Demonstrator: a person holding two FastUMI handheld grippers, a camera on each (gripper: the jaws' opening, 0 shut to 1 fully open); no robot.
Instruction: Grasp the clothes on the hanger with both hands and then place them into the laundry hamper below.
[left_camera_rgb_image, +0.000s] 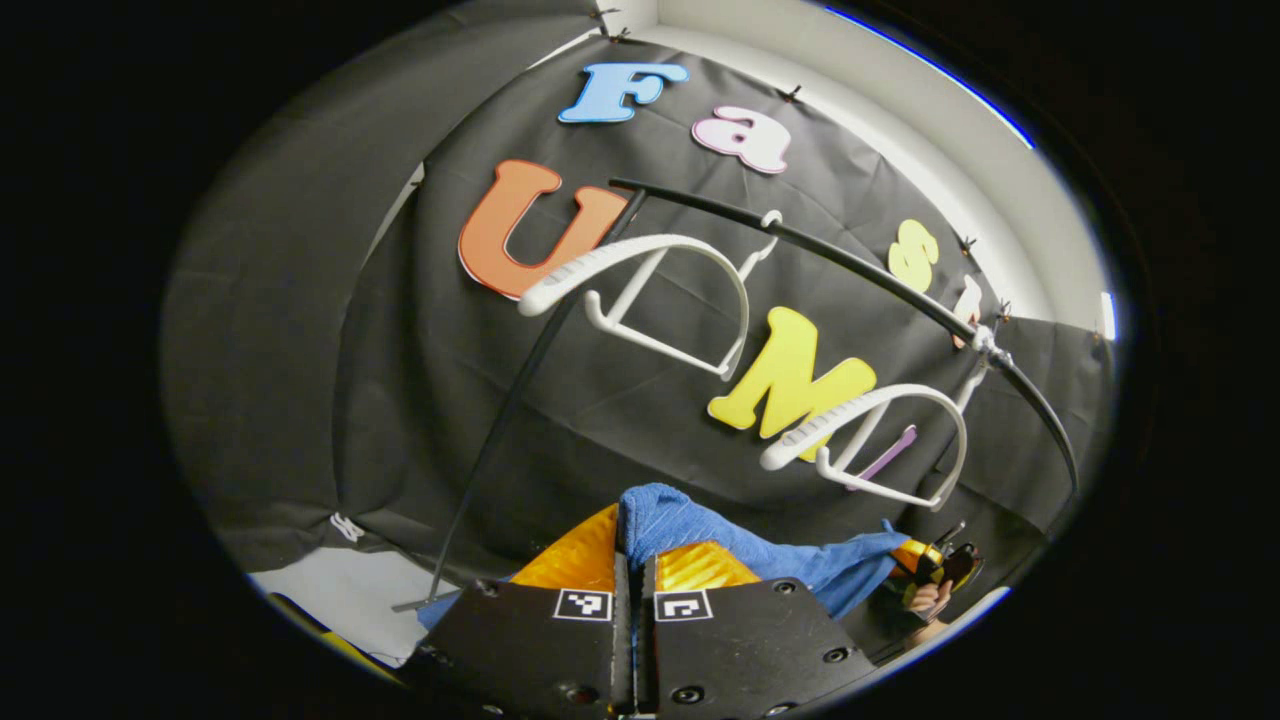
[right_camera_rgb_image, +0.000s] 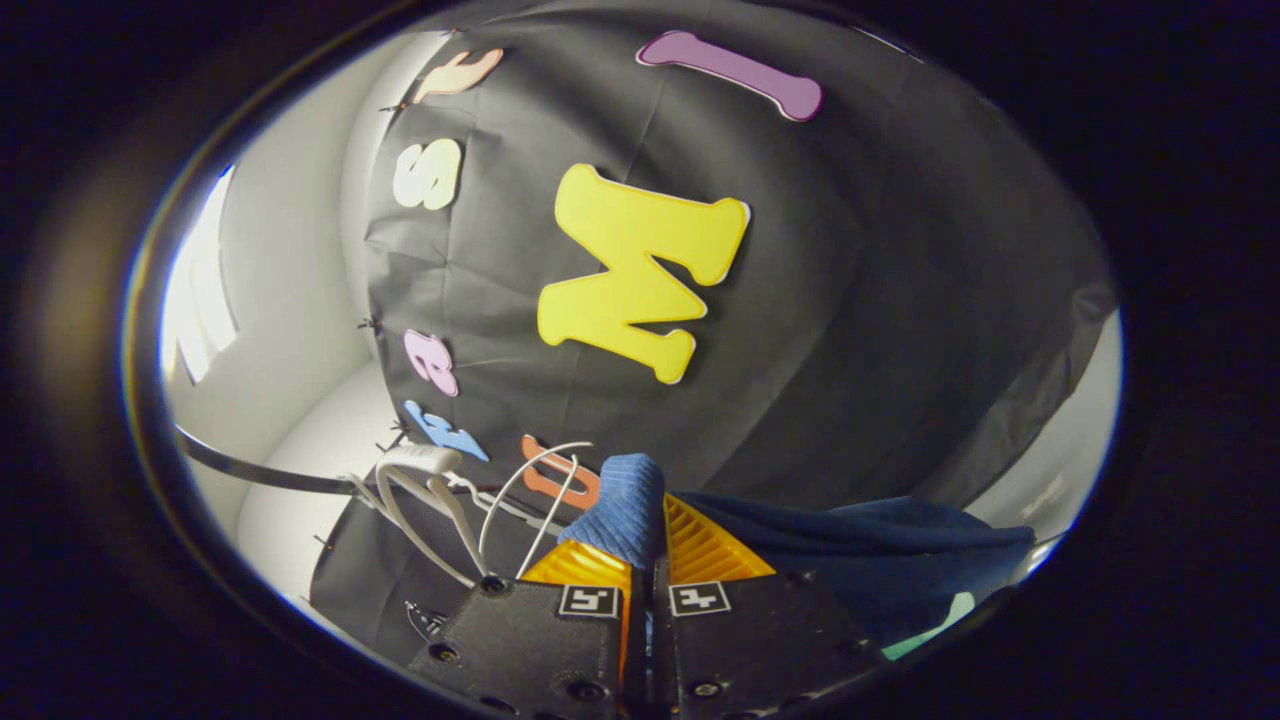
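Both grippers are clamped on the soft blue garment (left_camera_rgb_image: 700, 540): left gripper (left_camera_rgb_image: 633, 560) and right gripper (right_camera_rgb_image: 650, 545) each pinch a fold, below the 2 bare white plastic hangers (left_camera_rgb_image: 650, 290) on the black rail (left_camera_rgb_image: 850, 265).

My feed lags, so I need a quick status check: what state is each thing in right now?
Left gripper: shut on the cloth.
Right gripper: shut on the cloth.
Cloth: blue, off the hangers, stretched between both grippers.
Hangers: two, white, bare, hooked on the rail.
Rail: black, in place.
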